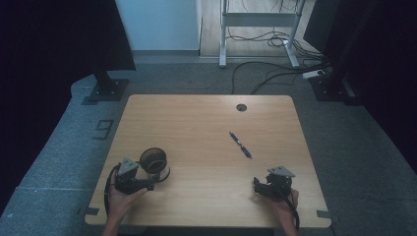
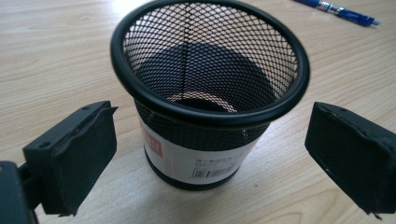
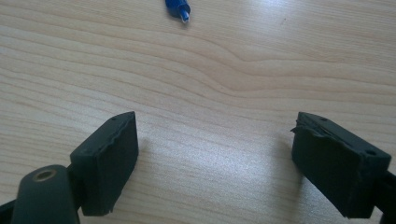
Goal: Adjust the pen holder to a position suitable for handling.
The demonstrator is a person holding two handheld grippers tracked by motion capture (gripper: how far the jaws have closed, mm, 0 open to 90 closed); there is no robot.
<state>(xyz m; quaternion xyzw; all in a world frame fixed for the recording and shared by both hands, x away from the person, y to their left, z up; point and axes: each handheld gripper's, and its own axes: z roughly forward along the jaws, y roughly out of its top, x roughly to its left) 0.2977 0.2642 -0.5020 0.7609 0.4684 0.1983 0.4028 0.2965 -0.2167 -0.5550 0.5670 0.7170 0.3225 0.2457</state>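
Note:
A black mesh pen cup (image 1: 155,164) with a white label stands upright and empty at the table's front left. My left gripper (image 1: 147,179) is beside it, held in a hand. In the left gripper view the cup (image 2: 210,93) sits between the two pads, and my left gripper (image 2: 210,158) is open with a gap on each side. A blue pen (image 1: 240,144) lies flat right of centre; its length (image 2: 341,10) and its tip (image 3: 178,9) show at the top edges. My right gripper (image 1: 260,186) rests at the front right, and my right gripper (image 3: 212,158) is open over bare wood.
The wooden table (image 1: 196,118) has a round cable hole (image 1: 241,107) near its far edge. Beyond it on the grey floor are black stand bases (image 1: 105,91), a white frame (image 1: 258,22) and loose cables (image 1: 275,69).

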